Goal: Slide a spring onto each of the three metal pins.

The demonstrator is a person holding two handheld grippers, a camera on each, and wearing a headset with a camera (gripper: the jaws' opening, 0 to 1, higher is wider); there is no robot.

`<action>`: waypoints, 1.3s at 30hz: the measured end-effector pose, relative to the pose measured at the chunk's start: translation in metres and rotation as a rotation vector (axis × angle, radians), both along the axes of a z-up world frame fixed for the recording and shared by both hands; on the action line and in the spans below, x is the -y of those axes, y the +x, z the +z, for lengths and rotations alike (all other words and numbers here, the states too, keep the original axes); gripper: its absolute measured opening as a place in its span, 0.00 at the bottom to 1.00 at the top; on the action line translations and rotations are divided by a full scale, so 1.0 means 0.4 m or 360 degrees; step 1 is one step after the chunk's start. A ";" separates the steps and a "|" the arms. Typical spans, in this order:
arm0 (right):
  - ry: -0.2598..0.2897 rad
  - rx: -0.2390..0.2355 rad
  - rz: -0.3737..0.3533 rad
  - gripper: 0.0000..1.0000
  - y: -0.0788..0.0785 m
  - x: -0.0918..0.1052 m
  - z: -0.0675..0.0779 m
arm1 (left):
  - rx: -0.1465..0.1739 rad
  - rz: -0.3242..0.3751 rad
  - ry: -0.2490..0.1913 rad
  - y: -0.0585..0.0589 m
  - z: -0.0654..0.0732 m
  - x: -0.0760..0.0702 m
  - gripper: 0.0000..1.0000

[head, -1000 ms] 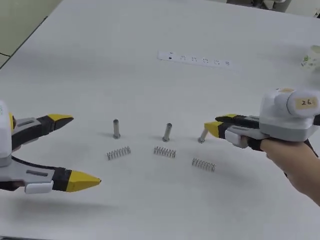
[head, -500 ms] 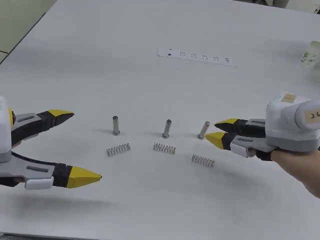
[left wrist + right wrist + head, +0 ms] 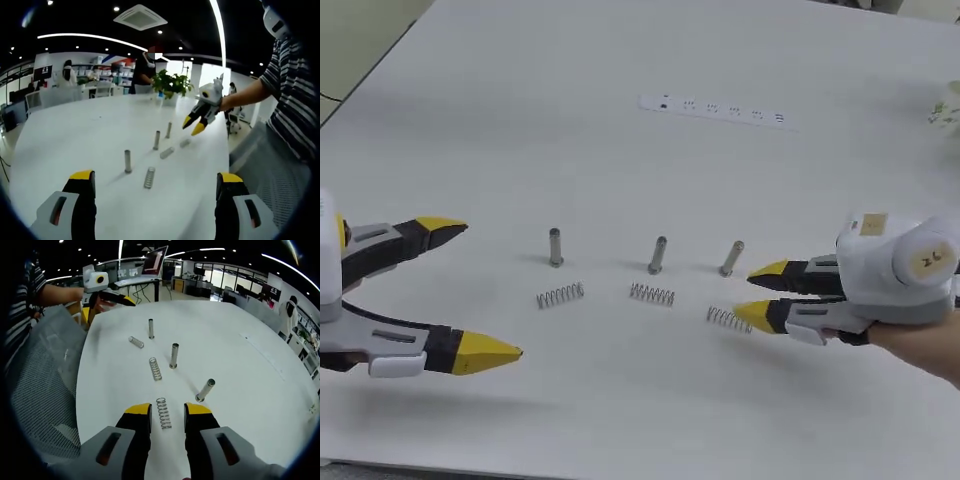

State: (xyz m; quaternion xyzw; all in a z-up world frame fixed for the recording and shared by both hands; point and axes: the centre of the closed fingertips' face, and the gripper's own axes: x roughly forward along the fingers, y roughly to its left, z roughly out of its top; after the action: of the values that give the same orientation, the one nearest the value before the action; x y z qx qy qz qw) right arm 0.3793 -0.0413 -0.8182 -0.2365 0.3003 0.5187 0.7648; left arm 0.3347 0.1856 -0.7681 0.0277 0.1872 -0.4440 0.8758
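Currently the right tool (image 3: 760, 293), centre right in the head view, is parted narrowly. Its own view has the nearest spring (image 3: 163, 413) flat between its tips. The left tool (image 3: 475, 290) gapes wide at lower left. The pins (image 3: 658, 254) are bare.

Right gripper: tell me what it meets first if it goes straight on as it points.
The right gripper would probably meet the nearest spring, lying just ahead between its open jaws; its height is unclear.

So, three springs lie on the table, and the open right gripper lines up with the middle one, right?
No: the right gripper lines up with the end spring, by the leaning pin; the right gripper view shows it.
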 end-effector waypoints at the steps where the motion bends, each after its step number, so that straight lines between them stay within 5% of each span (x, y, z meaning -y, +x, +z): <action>1: -0.0026 -0.0003 0.0022 0.24 -0.004 0.003 -0.006 | -0.0001 0.0000 0.0002 -0.001 0.000 0.000 0.98; 10: -0.0250 -0.0018 0.0177 0.22 -0.022 0.020 -0.075 | -0.0007 -0.0006 0.0007 -0.003 -0.004 0.002 0.97; 20: -0.0362 0.0046 0.0319 0.16 -0.029 0.015 -0.094 | -0.0010 -0.0022 0.0008 -0.011 0.002 0.007 0.97; 39: -0.0344 0.0056 0.0349 0.08 -0.030 0.011 -0.081 | -0.0068 -0.0119 0.0035 -0.039 -0.009 0.037 0.93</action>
State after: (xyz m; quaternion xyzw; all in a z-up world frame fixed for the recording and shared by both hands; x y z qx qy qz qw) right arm 0.3673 -0.0456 -0.8507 -0.3578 0.3134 0.5595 0.6787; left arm 0.3190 0.1709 -0.7716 0.0346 0.2097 -0.4747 0.8541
